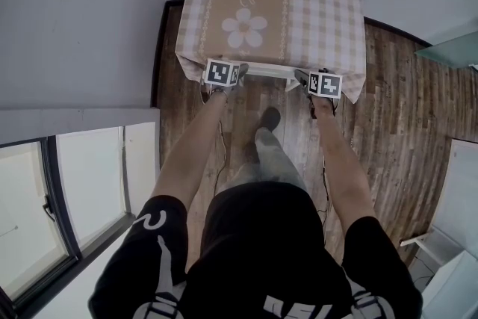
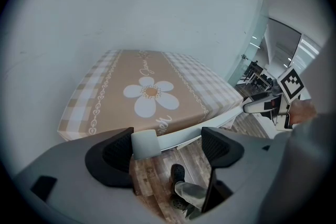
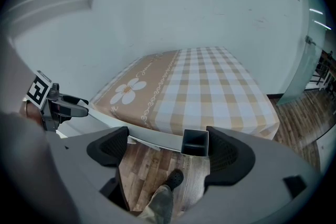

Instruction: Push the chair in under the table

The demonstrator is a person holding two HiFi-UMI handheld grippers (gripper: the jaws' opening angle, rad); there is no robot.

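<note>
The chair (image 1: 266, 69) is found at the near edge of the table (image 1: 321, 4), with only its white top rail seen in the head view. Its seat and legs are hidden under the hanging edge of the checked, flower-printed tablecloth (image 1: 246, 26), so how far in it stands cannot be judged. The left gripper (image 1: 240, 72) is held at the rail's left end and the right gripper (image 1: 301, 77) at its right end. In the left gripper view the jaws of the left gripper (image 2: 167, 149) are seen spread wide, with the chair's white corner post (image 2: 144, 143) just inside the left-hand jaw. Contact there cannot be made out. In the right gripper view the jaws of the right gripper (image 3: 168, 149) are likewise spread, with the other post's squared end (image 3: 195, 143) set against the inner side of the right-hand jaw. The table is placed against the wall (image 1: 82, 19) at its far and left sides. Open plank floor (image 1: 407, 123) is seen to its right and between table and person, where one shoe (image 1: 270, 117) is planted. A window (image 1: 89, 183) is cut off at the lower left.
</note>
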